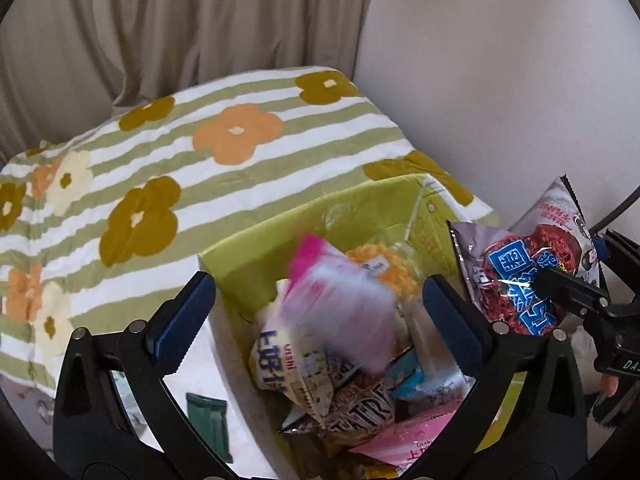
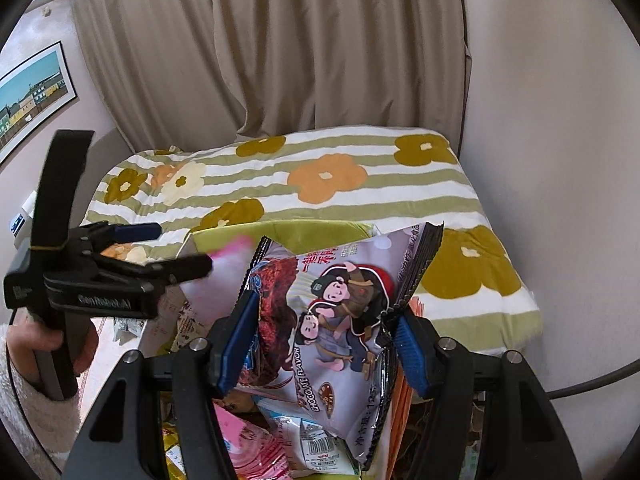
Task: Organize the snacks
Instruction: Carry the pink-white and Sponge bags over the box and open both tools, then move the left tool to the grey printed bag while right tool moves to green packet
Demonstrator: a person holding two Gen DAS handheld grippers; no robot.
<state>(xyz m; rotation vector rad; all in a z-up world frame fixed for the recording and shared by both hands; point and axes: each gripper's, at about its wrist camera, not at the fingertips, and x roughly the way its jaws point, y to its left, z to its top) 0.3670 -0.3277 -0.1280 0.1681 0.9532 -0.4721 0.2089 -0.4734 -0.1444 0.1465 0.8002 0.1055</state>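
Note:
A green box (image 1: 256, 248) on the bed holds several snack packets. A pink and white packet (image 1: 340, 300) is blurred by motion, in the air over the box between my left gripper's (image 1: 316, 312) open fingers, free of both pads. My right gripper (image 2: 326, 344) is shut on a silver chocolate snack bag (image 2: 340, 312) with cartoon monkeys and holds it above the box's right side; the bag (image 1: 524, 272) also shows at the right of the left wrist view. The left gripper (image 2: 184, 250) shows at the left of the right wrist view.
The striped flower bedspread (image 1: 200, 152) lies behind and left of the box. A beige curtain (image 2: 280, 48) and a white wall (image 1: 500, 80) stand behind. A dark green packet (image 1: 208, 420) lies left of the box. A framed picture (image 2: 32, 96) hangs at left.

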